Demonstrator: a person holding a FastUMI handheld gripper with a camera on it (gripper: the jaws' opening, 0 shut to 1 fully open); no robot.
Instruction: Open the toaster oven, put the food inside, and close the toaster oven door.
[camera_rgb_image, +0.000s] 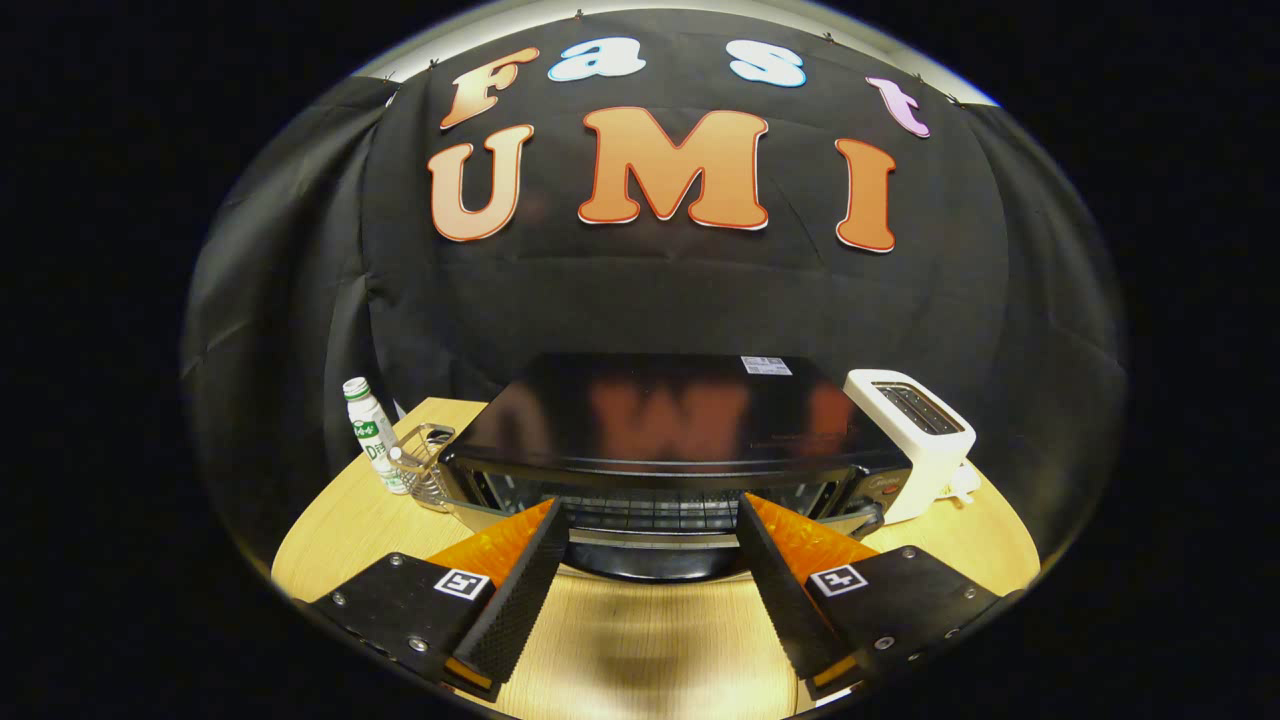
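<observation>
- Toaster oven (660, 420) sits on the wooden table (650, 640) just ahead of the gripper (653, 520); it looks heavy, rigid metal and glass, so it should stay put. Its door appears partly lowered; the bar handle (640, 538) along the door's edge is the place to hold.
- White toaster (915, 440) stands right of it.
- Fingers are spread apart, grasping nothing.
- Bottle (372, 432) left of the oven carries green lettering, too small to read; a sticker (766, 366) on the oven's top is illegible.

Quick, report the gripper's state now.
Gripper: open, holding nothing, fingers spread just ahead of the black glossy-topped toaster oven.
</observation>
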